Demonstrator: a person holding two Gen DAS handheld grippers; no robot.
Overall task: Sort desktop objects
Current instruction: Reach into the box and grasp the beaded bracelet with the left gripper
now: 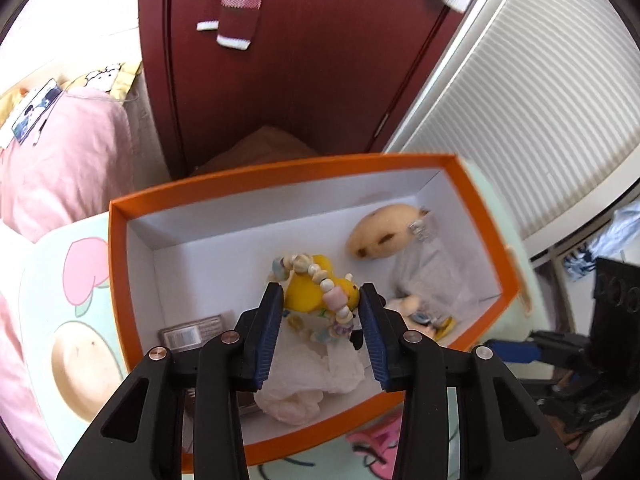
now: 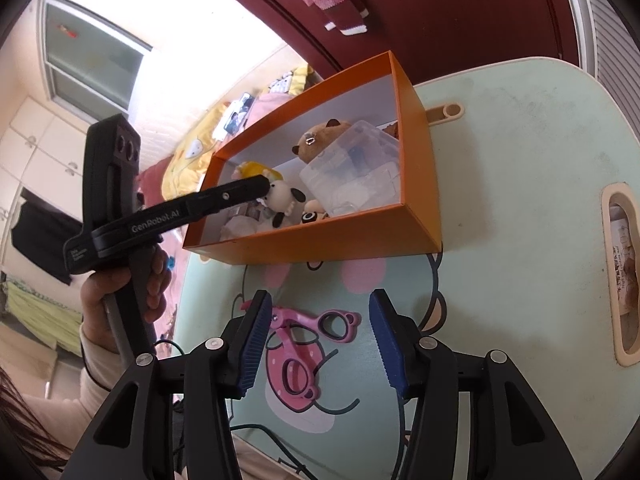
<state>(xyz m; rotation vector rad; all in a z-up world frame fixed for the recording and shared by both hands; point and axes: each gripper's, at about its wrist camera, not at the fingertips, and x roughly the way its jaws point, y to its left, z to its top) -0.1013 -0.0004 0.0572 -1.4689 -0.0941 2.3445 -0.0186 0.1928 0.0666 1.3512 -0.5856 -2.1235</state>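
Note:
My left gripper is shut on a yellow toy with a string of pale beads, held over the open orange box. Inside the box lie a brown plush, a clear plastic case, a white dog plush and crumpled white tissue. In the right wrist view the left gripper reaches into the orange box, with a hand on its handle. My right gripper stands open just above pink scissors lying on the table.
The pale green table carries a cartoon print and has a cut-out slot at its right side. A dark packet with a barcode lies in the box's left corner. Pink bedding and a dark red wardrobe stand behind.

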